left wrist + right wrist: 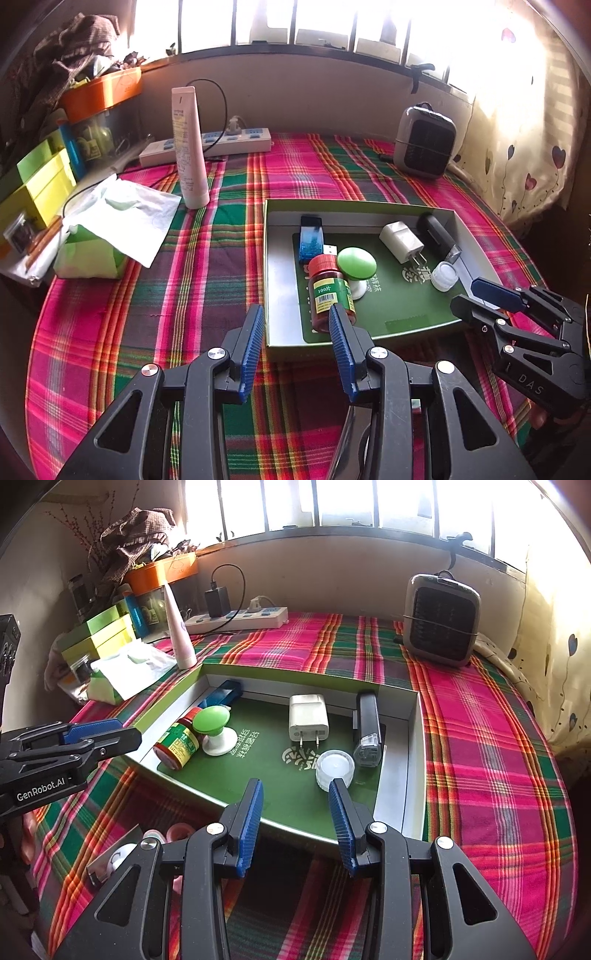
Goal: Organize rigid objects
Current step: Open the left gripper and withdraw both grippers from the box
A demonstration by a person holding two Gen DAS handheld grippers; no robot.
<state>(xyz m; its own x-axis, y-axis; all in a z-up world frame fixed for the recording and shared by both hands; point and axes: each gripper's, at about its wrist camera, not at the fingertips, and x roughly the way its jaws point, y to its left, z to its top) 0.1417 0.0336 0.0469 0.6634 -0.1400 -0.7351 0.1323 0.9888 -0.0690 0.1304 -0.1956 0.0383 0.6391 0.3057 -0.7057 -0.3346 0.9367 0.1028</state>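
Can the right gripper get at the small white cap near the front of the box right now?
Probably yes. The right gripper is open, and the white cap sits just ahead of its fingers, uncovered, though the black device lies close behind it.

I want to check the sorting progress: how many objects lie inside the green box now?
6: blue USB stick far-left, red-capped brown bottle near-left, green round knob beside it, white plug charger centre, black device right, clear round cap near-right. None seems hidden.

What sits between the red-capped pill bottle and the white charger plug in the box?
The green mushroom-shaped knob lies between pill bottle and charger plug; right wrist view shows it.
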